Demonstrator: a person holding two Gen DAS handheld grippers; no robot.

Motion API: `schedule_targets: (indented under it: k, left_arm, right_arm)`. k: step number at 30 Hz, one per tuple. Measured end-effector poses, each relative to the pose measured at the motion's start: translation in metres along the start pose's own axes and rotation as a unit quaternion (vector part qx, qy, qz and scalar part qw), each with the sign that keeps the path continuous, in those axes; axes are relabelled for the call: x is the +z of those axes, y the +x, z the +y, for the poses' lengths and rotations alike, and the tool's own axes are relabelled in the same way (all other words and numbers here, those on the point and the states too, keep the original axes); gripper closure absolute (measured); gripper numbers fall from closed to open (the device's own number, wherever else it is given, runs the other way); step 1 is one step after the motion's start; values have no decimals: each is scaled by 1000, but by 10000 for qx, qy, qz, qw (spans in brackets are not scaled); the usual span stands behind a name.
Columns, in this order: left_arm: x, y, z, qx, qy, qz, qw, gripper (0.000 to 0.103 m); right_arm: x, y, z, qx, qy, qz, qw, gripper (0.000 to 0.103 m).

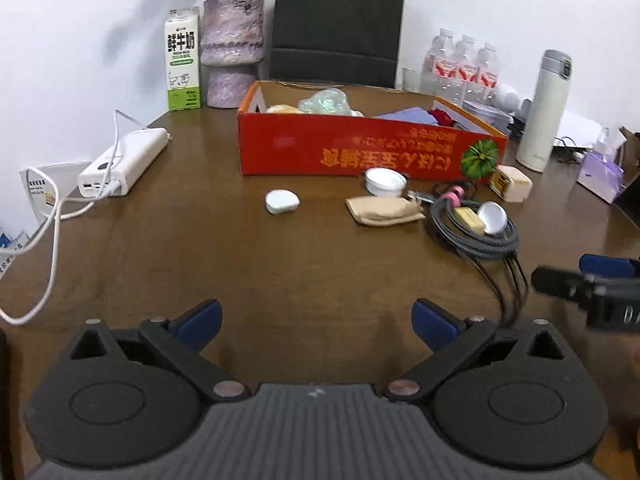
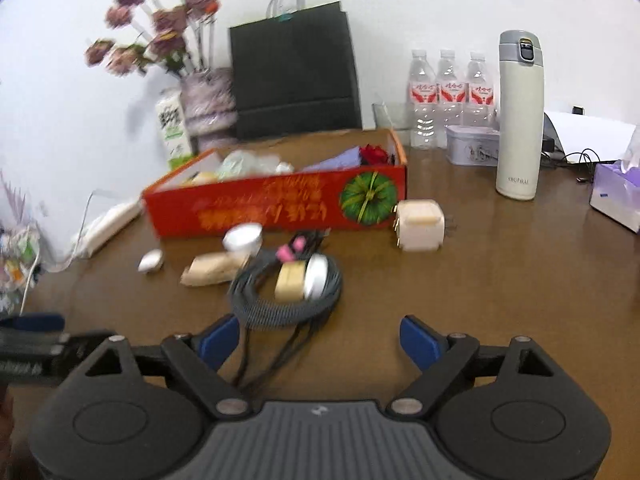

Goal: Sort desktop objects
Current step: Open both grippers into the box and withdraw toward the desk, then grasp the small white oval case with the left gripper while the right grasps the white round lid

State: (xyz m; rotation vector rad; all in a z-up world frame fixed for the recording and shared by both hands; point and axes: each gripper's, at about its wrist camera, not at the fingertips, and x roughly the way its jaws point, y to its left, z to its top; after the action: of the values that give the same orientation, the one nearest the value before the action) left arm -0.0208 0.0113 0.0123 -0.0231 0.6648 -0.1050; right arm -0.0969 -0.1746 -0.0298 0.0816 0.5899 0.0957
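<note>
A red cardboard box (image 1: 360,148) (image 2: 276,204) with items inside stands mid-table. In front of it lie a white case (image 1: 282,201) (image 2: 151,261), a white cap (image 1: 385,181), a beige pouch (image 1: 384,210) (image 2: 212,268), a coiled grey cable (image 1: 476,240) (image 2: 280,312) ringing a yellow block and a silver lid, and a cream charger plug (image 1: 512,182) (image 2: 420,224). My left gripper (image 1: 316,320) is open over bare table, empty. My right gripper (image 2: 320,340) is open just short of the coil; the cable's loose ends run past its left finger, untouched.
A white power bank (image 1: 124,164) with cords lies left. Along the wall stand a milk carton (image 1: 183,60), vase (image 1: 232,52), black bag (image 1: 336,24), water bottles (image 1: 460,68) and a thermos (image 1: 544,112) (image 2: 516,120). A tin (image 2: 472,146) and tissue pack (image 2: 618,192) sit right.
</note>
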Motion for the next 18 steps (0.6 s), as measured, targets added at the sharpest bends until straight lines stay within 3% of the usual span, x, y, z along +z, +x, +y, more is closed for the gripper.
schedule_targets:
  k: [4, 7, 12, 18]
  left_arm:
    - [-12, 0, -5, 112, 160, -46, 9998, 0]
    - [-15, 1, -7, 126, 229, -13, 9997, 0]
    - [-16, 3, 0, 49, 76, 49, 9999, 0]
    - [-15, 6, -2, 82, 97, 73, 9999, 0]
  right_arm:
    - [-13, -9, 9, 12, -67, 85, 9999, 13]
    - [-19, -15, 9, 111, -79, -128, 9998, 13]
    - [-17, -14, 2, 156, 209, -103, 9996, 12]
    - [-19, -18, 7, 121, 69, -224, 9997, 12]
